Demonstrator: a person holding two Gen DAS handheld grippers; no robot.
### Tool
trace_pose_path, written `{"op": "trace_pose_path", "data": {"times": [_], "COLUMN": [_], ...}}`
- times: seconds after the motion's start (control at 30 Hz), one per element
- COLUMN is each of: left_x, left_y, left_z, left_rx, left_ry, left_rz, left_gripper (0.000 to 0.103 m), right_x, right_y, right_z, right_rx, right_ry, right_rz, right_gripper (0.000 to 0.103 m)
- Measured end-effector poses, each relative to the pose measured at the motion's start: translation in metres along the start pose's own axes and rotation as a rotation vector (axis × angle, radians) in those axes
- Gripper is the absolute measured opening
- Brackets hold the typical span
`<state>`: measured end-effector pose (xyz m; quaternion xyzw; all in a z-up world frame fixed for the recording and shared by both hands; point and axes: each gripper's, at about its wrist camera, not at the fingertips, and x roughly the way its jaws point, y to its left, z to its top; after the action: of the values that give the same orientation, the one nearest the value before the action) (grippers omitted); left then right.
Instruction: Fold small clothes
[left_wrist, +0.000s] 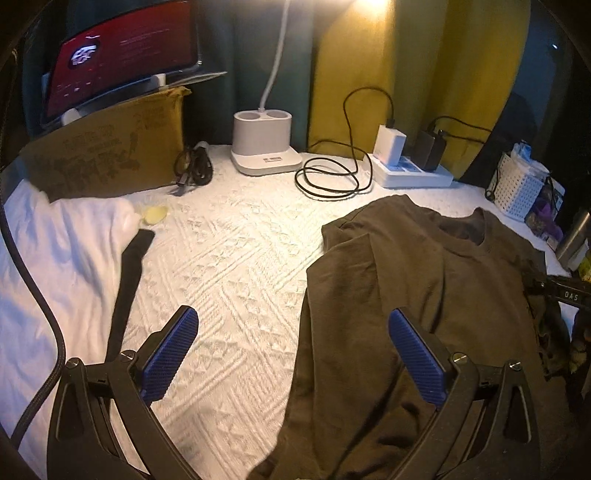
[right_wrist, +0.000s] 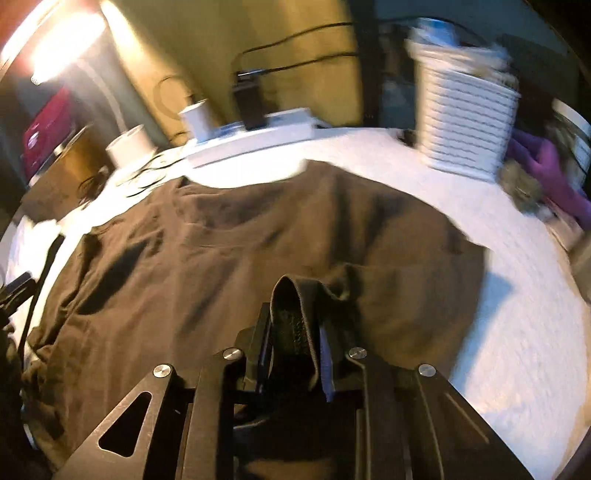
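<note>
A dark olive-brown T-shirt (left_wrist: 424, 295) lies on the white textured bedspread (left_wrist: 229, 266), neck hole toward the far side, its left sleeve folded in. My left gripper (left_wrist: 295, 347) is open, blue pads spread wide, hovering over the shirt's left edge; one pad is over the bedspread, the other over the shirt. In the right wrist view the shirt (right_wrist: 221, 251) fills the middle. My right gripper (right_wrist: 295, 332) is shut on a fold of the shirt's right edge and holds it lifted above the shirt body. The view is motion-blurred.
At the back stand a lamp base (left_wrist: 264, 146), a coiled black cable (left_wrist: 328, 177), a power strip with chargers (left_wrist: 410, 170) and a white basket (left_wrist: 517, 184). A brown cushion (left_wrist: 107, 147) and white cloth (left_wrist: 62, 251) with a black strap lie left.
</note>
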<state>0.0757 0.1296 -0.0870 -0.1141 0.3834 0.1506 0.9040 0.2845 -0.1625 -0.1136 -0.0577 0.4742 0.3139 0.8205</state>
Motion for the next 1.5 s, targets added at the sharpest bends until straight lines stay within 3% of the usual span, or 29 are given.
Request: {"op": "trace_pose_path", "data": {"times": [0.17,0.23,0.27,0.3,0.33,0.37,0.43,0.47,0.5,0.57,0.8,0.93,1.03,1.07,1.1,1.17,1.37,1.5], "left_x": [0.030,0.048,0.055,0.060,0.066,0.067,0.066,0.065,0.066,0.062,0.033,0.029,0.031,0.030,0.027,0.018,0.017,0.020], "left_y": [0.010,0.014,0.014,0.014,0.013,0.011,0.006,0.005,0.006,0.009,0.039,0.053,0.061,0.063,0.067,0.072,0.061,0.039], "left_z": [0.014,0.018,0.019,0.020,0.020,0.020,0.020,0.020,0.020,0.019,0.025,0.030,0.029,0.028,0.025,0.015,-0.020,-0.028], "left_rx": [0.017,0.017,0.021,0.029,0.042,0.060,0.114,0.128,0.128,0.129,0.083,0.028,-0.009,-0.021,-0.040,-0.064,-0.039,0.043], "left_ry": [0.020,0.060,0.080,0.096,0.116,0.110,0.105,0.111,0.124,0.113,0.000,-0.011,0.018,0.027,0.036,0.041,0.137,0.121], "left_rz": [-0.042,-0.081,-0.106,-0.135,-0.170,-0.177,-0.178,-0.182,-0.203,-0.192,-0.029,-0.060,-0.036,-0.041,-0.056,-0.062,-0.095,-0.079], "left_gripper": [0.101,0.101,0.096,0.085,0.081,0.077,0.050,0.026,0.010,0.004,0.004,0.005,0.010,0.021,0.045,0.074,0.074,0.074], "right_x": [-0.001,-0.010,-0.019,-0.025,-0.032,-0.039,-0.049,-0.053,-0.056,-0.058,-0.060,-0.060,-0.061,-0.063,-0.065,-0.069,-0.074,-0.075], "right_y": [0.035,0.041,0.043,0.042,0.041,0.038,0.033,0.029,0.027,0.019,0.012,0.009,0.008,0.008,0.007,0.005,-0.007,-0.011], "right_z": [0.006,0.008,0.009,0.009,0.009,0.008,0.006,0.004,0.002,-0.002,-0.019,-0.025,-0.029,-0.031,-0.033,-0.037,-0.044,-0.047], "right_rx": [-0.086,-0.109,-0.119,-0.121,-0.117,-0.110,-0.098,-0.090,-0.083,-0.065,-0.033,-0.020,-0.017,-0.015,-0.014,-0.011,0.015,0.025], "right_ry": [-0.003,-0.031,-0.060,-0.079,-0.100,-0.123,-0.140,-0.144,-0.145,-0.138,-0.112,-0.107,-0.109,-0.110,-0.112,-0.114,-0.112,-0.115], "right_rz": [0.087,0.071,0.047,0.029,0.014,0.004,-0.013,-0.027,-0.036,-0.049,-0.059,-0.065,-0.077,-0.078,-0.078,-0.083,-0.109,-0.112], "right_gripper": [0.023,0.023,0.025,0.042,0.073,0.082,0.083,0.083,0.083,0.083,0.083,0.083,0.083,0.083,0.083,0.083,0.083,0.083]}}
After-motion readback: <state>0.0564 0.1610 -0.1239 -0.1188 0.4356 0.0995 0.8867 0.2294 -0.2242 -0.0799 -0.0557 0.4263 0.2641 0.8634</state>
